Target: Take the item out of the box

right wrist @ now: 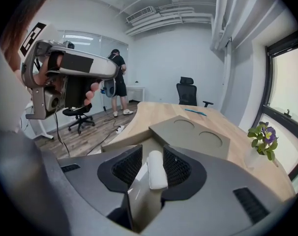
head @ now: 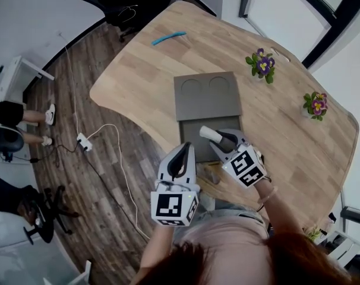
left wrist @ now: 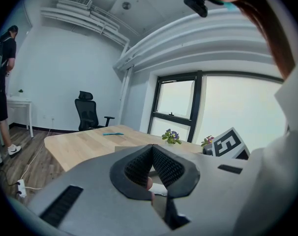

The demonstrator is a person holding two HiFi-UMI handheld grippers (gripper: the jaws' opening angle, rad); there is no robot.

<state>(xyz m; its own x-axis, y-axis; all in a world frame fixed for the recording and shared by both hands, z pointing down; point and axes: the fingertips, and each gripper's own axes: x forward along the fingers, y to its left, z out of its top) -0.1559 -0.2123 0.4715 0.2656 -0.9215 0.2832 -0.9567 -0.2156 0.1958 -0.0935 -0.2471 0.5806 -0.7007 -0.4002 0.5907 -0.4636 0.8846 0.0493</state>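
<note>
A grey box (head: 190, 129) lies open on the wooden table, its lid (head: 207, 95) folded back with two round hollows. My right gripper (head: 213, 137) is over the box, and a white roll-shaped item (head: 208, 133) sits between its jaws. In the right gripper view the white item (right wrist: 156, 168) lies against the right pad, with a gap to the left pad, so the right gripper (right wrist: 152, 152) is open. Below it are the box wall (right wrist: 114, 145) and the lid (right wrist: 198, 134). My left gripper (head: 185, 148) hovers at the table's near edge, left of the box, its pads meeting, shut and empty (left wrist: 151, 148).
A blue tool (head: 168, 38) lies at the table's far end. Two flower pots (head: 262, 64) (head: 316, 104) stand on the right side. On the floor to the left are a power strip (head: 84, 141) with cables, office chairs and a standing person (head: 13, 114).
</note>
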